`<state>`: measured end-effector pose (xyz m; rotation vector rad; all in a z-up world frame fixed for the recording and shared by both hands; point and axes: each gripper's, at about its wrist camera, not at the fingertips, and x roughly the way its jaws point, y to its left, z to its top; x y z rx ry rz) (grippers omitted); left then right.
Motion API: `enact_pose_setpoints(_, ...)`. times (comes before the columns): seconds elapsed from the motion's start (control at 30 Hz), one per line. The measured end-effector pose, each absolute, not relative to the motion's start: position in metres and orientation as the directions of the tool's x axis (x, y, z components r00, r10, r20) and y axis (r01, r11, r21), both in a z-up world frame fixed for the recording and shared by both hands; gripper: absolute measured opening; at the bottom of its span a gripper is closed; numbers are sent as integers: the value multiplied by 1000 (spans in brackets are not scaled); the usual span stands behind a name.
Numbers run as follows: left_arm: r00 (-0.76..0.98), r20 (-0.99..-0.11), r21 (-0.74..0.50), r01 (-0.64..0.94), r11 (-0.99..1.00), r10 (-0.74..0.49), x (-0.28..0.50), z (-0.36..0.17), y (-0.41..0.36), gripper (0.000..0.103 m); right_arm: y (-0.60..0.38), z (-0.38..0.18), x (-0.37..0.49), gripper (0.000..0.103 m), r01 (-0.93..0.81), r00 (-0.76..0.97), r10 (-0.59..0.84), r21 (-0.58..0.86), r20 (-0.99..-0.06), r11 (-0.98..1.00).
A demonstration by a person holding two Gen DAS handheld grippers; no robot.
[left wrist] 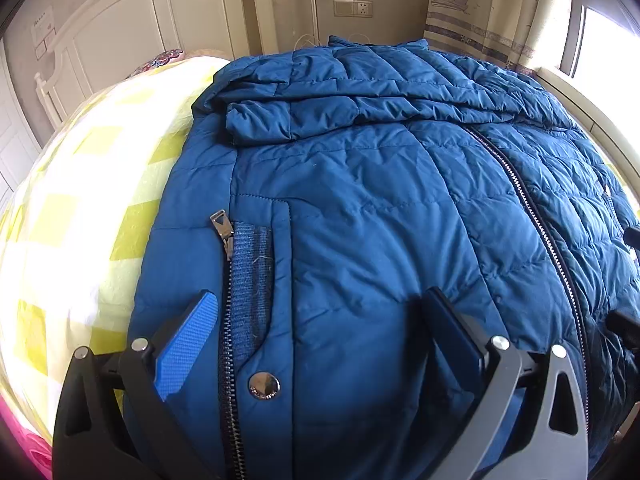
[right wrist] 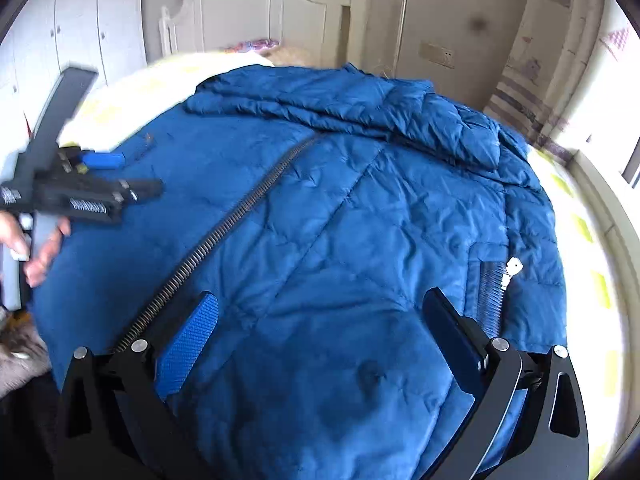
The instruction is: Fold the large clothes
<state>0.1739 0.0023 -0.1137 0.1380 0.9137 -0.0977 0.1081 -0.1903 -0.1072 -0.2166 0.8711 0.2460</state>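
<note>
Both tools hover over the near hem of the blue down jacket [left wrist: 360, 208], which lies front-up and zipped on the bed [left wrist: 72, 216], so this reads as the hem-grab step ahead of a bottom-to-top fold, sleeves already laid across the chest. Left hand-held gripper [left wrist: 320, 332]: jaws spread wide, released, nothing between them; blue pad [left wrist: 186, 344] sits just left of the pocket zipper [left wrist: 229, 320], the snap button [left wrist: 263, 386] lies between the 2 fingers close to the lens. Right hand-held gripper [right wrist: 320, 332]: also spread and empty, straddling the right front panel, main zipper [right wrist: 224, 236] running just beside its left finger, right pocket pull [right wrist: 512, 270] just beyond its right finger. Contact with fabric cannot be told in either view. In the right wrist view the left tool shows side-on near the jacket's left edge, held by a hand [right wrist: 38, 248]. Next move, judged: drop both to the hem at the near edge of the bed, pinch through both layers, lift and carry toward the collar; puffy slippery shell may slide out of a shallow pinch. Farther on, a folded sleeve [left wrist: 320, 116] crosses the chest, collar end toward the headboard [left wrist: 120, 36]. The jacket covers most of the bed's right half, checked sheet bare along the left edge.
</note>
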Motion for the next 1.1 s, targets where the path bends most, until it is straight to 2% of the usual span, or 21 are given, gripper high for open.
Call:
enact_pose_setpoints(0.07,607,-794,72,143,987,-30,174,-114,3,101,-200,-109,109,98,-294,610,175,-16,-772,956)
enact_pose_setpoints(0.17,638,-770,85,108,990,-3,162,-106,5,99,-205,-99,99,98,-245,647,105,-75,-755,967)
enact_pose_setpoints(0.2,658,-752,76,118,990,-21,152,-100,5,99,-208,-94,92,98,-239,665,90,-97,-742,966)
enact_pose_setpoints(0.27,676,-722,16,234,972,-151,123,-86,-3,100,-216,-85,74,98,-254,695,125,-80,-708,964)
enact_pose_setpoints(0.3,677,-714,18,273,962,-179,114,-84,-7,100,-220,-81,66,98,-268,708,154,-61,-689,961)
enact_pose_setpoints(0.37,678,-710,83,351,933,-192,93,-85,-25,100,-224,-82,54,98,-298,708,188,-47,-681,953)
enact_pose_setpoints(0.43,647,-753,190,385,903,-117,87,-109,-44,101,-220,-100,54,98,-301,669,155,-75,-727,951)
enact_pose_setpoints(0.5,674,-726,168,367,915,-137,84,-119,-40,101,-222,-113,50,98,-272,675,141,-67,-724,960)
enact_pose_setpoints(0.57,644,-748,117,365,924,-160,86,-118,-33,101,-224,-111,46,98,-256,672,138,-53,-727,965)
enact_pose_setpoints(0.7,686,-715,136,325,936,-135,69,-102,-12,101,-223,-91,20,98,-260,729,109,-127,-676,957)
enact_pose_setpoints(0.8,689,-721,152,269,951,-79,59,-110,12,101,-226,-104,14,98,-290,699,153,-81,-699,953)
enact_pose_setpoints(0.83,676,-732,120,256,959,-89,57,-118,23,101,-229,-114,16,98,-284,674,154,-61,-723,957)
enact_pose_setpoints(0.9,672,-725,27,244,969,-149,51,-121,41,101,-245,-118,11,98,-251,682,220,59,-697,966)
enact_pose_setpoints(1.0,700,-706,66,222,973,-111,41,-111,48,101,-250,-105,-3,97,-223,708,158,-5,-688,975)
enact_pose_setpoints(1.1,744,-665,86,160,983,-63,30,-101,66,101,-280,-102,-14,98,-132,719,109,19,-687,991)
